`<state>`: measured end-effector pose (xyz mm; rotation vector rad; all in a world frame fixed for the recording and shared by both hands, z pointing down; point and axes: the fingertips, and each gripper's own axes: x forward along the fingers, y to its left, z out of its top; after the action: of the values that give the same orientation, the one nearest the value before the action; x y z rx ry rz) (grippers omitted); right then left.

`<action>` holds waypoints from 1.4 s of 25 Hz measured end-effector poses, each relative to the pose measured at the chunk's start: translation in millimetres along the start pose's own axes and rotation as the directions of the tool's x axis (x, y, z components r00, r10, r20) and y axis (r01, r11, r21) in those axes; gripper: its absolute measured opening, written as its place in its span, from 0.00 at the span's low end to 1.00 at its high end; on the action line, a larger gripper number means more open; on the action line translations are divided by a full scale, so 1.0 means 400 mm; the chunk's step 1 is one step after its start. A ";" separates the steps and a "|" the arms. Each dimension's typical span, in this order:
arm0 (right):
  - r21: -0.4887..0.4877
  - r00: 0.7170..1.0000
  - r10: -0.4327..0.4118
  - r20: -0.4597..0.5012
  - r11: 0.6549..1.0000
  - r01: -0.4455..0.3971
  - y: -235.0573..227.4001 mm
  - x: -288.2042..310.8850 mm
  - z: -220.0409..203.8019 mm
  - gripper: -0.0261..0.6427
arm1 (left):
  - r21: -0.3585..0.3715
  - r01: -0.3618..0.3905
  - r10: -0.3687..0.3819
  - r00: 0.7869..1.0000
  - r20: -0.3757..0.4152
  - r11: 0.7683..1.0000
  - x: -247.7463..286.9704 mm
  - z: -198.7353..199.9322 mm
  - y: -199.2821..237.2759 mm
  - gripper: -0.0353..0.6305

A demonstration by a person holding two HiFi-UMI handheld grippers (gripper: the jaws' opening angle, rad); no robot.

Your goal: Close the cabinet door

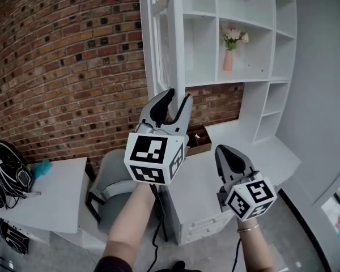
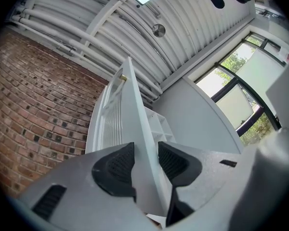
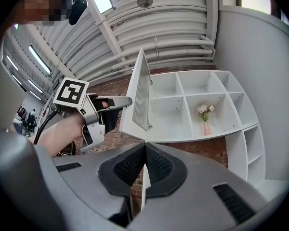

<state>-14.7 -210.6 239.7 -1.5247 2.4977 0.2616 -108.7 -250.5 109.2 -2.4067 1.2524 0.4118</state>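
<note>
Both jaws of the left hand-held gripper (image 1: 177, 98) were closed on the lower edge of the open cabinet door (image 1: 158, 38), upper centre; the right hand-held gripper (image 1: 229, 152) was shut, empty. A steady, square swing rightward toward the shelves (image 1: 207, 38) was called for.

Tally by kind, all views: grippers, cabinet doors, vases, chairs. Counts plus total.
grippers: 2 (left gripper, right gripper)
cabinet door: 1
vase: 1
chair: 1
total: 5
</note>
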 end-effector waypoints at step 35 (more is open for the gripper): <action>-0.080 0.968 -0.241 -0.067 0.969 0.235 -0.185 0.023 -0.076 0.04 | 0.104 0.024 -0.028 0.999 0.037 0.994 0.193 -0.061 -0.146 0.31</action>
<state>44.9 -259.6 263.3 -1.8774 2.3516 0.2612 -15.4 -286.4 109.4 -2.3149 1.1942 0.3749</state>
